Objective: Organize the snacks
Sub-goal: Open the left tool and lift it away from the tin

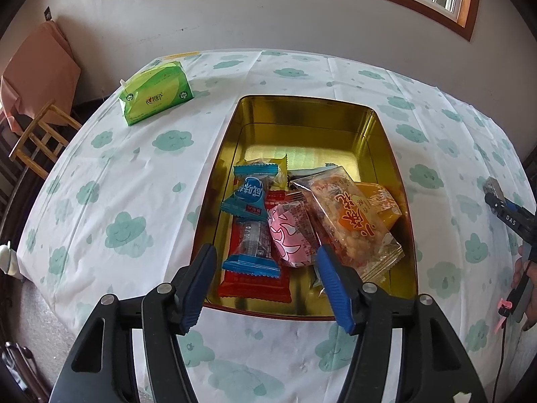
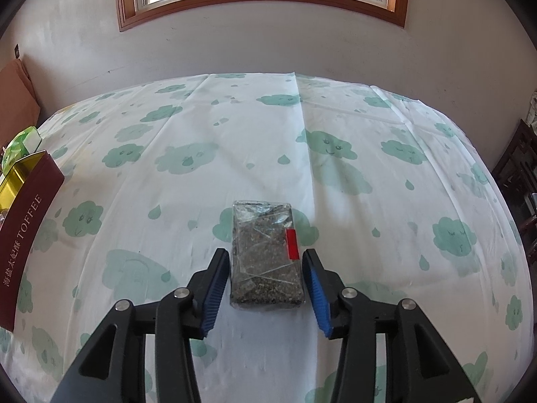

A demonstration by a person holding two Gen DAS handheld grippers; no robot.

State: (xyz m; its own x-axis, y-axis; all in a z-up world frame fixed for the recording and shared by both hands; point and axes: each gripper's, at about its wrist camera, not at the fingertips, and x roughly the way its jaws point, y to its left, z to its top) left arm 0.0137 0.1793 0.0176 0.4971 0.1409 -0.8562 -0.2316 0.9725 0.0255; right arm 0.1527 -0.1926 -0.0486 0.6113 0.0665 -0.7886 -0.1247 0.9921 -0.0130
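A gold tin [image 1: 302, 110] on the cloud-print tablecloth holds several wrapped snacks: a blue packet [image 1: 250, 194], a clear bar with blue ends [image 1: 251, 245], a pink packet [image 1: 290, 235], a red packet [image 1: 255, 287] and a clear cracker pack [image 1: 349, 221]. My left gripper [image 1: 265, 255] hangs open over the tin's near end, gripping nothing. A clear-wrapped dark seed bar [image 2: 265, 255] with a red label lies flat on the cloth. My right gripper [image 2: 265, 262] is open and straddles it, with narrow gaps at both pads. One finger of the right gripper [image 1: 496, 198] shows at the left wrist view's right edge.
A green tissue pack [image 1: 156, 92] lies at the table's far left. A wooden chair [image 1: 40, 134] stands beyond the left edge. The tin's maroon side [image 2: 23, 245] sits left of the right gripper. Wall and window back the table; dark furniture [image 2: 517, 174] stands right.
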